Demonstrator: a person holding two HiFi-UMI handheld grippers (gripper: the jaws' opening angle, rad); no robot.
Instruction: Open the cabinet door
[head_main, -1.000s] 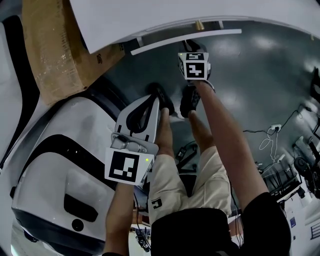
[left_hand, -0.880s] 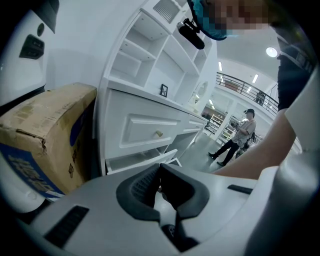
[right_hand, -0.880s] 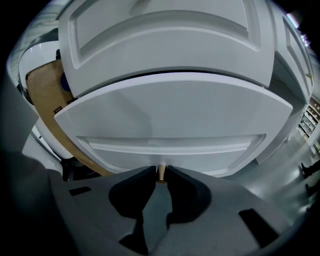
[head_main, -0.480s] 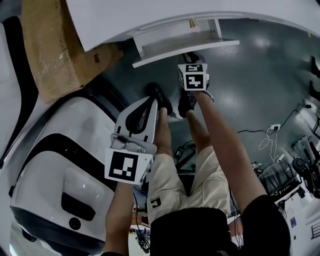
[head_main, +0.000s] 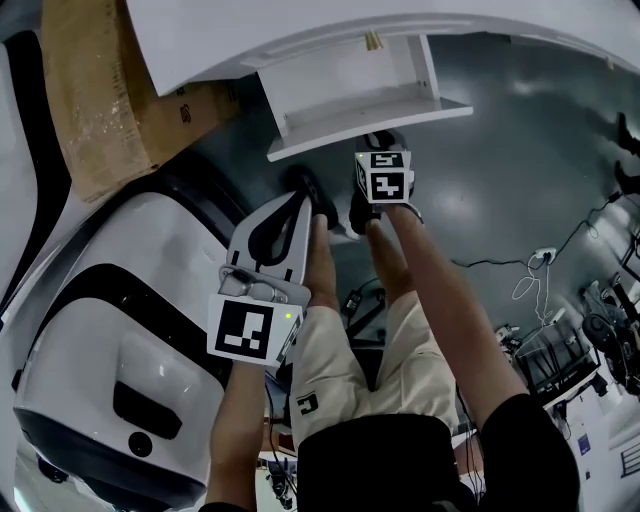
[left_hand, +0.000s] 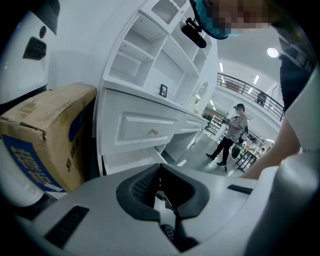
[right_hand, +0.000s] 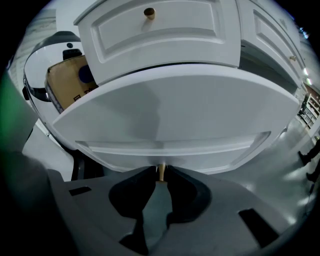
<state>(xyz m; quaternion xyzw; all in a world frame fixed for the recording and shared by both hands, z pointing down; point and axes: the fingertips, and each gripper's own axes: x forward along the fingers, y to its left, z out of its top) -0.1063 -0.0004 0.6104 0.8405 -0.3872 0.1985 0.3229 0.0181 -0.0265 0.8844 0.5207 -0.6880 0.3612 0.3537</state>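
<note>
the right gripper (right_hand: 160, 174) is pinching its jaws, part closed, onto the small brass knob (right_hand: 161, 170) of the cabinet door (right_hand: 170, 115), which is standing partly open at the far centre, under the drawer (right_hand: 160, 35); the pull is probably going best along the hinge arc, with the grip staying square so the knob isn't slipping; the left gripper (left_hand: 160, 167) is hanging to the left, jaws together on nothing

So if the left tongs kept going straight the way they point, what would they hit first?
Most likely the white cabinet: the left tongs aim at its front, around the drawer with the brass knob or the gap just beneath. Nothing shows in between, though depth is hard to judge.
</note>
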